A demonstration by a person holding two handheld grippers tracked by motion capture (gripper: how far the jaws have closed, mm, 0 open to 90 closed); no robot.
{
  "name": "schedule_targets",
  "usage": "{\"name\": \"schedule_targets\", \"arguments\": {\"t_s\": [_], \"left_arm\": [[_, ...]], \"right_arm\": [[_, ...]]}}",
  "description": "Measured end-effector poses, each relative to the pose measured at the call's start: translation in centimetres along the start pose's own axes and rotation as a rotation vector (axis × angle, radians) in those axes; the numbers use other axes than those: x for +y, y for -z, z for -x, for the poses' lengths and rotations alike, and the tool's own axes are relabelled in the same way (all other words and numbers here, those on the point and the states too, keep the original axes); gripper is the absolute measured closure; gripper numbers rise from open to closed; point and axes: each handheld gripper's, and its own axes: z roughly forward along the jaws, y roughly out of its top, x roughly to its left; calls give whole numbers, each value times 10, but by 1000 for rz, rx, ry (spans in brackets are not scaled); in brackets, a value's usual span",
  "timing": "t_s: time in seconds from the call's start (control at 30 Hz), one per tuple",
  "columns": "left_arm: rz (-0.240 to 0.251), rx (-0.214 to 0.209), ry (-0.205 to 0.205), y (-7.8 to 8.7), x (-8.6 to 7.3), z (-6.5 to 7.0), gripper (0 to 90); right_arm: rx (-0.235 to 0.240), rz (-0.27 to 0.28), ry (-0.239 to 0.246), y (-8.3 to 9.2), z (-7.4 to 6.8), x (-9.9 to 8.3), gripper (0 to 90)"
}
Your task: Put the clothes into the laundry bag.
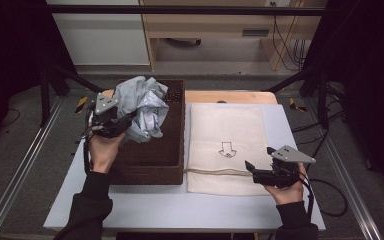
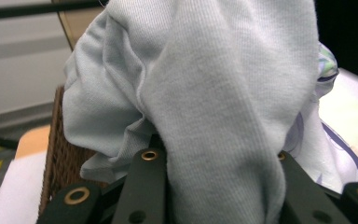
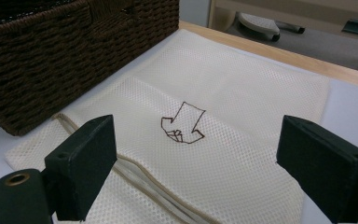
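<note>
1. The high view places the left gripper over the wicker basket, jaws clamped on a bundle of pale blue cloth.
2. The left gripper view adds that the cloth is pinched between both jaws and blocks what lies ahead.
3. The right gripper rests with jaws wide apart, nothing between them, above the cream mesh bag; the basket stands ahead to its left.

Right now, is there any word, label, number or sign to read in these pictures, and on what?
No words or numbers can be read.
One sign: a brown outlined arrow drawn on the cream mesh bag, with a small figure at its tail too small to make out.
The wicker basket and the pale blue garment bear no label.
</note>
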Motion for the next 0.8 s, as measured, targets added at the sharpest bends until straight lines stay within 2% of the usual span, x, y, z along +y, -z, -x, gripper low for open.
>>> {"name": "schedule_targets", "arguments": {"t_s": [0.2, 0.27, 0.4, 0.43, 0.5, 0.6, 0.67, 0.73, 0.8], "left_arm": [[47, 2, -19, 19, 12, 9, 720], [65, -26, -14, 24, 16, 14, 720], [100, -57, -31, 35, 27, 34, 720], [100, -57, -31, 35, 27, 34, 719], [120, -81, -45, 39, 33, 48, 719], [131, -102, -55, 41, 37, 59, 718], [139, -123, -73, 37, 40, 75, 718], [138, -130, -75, 35, 41, 80, 718], [129, -177, -75, 27, 42, 95, 717]], "right_arm": [[-3, -8, -1, -1, 0, 0, 123], [-6, -6, 0, 0, 1, 0, 123], [-7, -9, -3, 1, 2, 0, 128], [-9, -8, -2, 2, 3, 0, 128], [-12, -8, -6, 3, 4, 0, 128], [-15, -2, -10, 5, 6, 0, 128], [-20, 1, -9, 8, 8, -2, 128], [-22, 3, -15, 9, 10, -3, 127], [-26, 3, -15, 11, 11, -5, 127]]}}
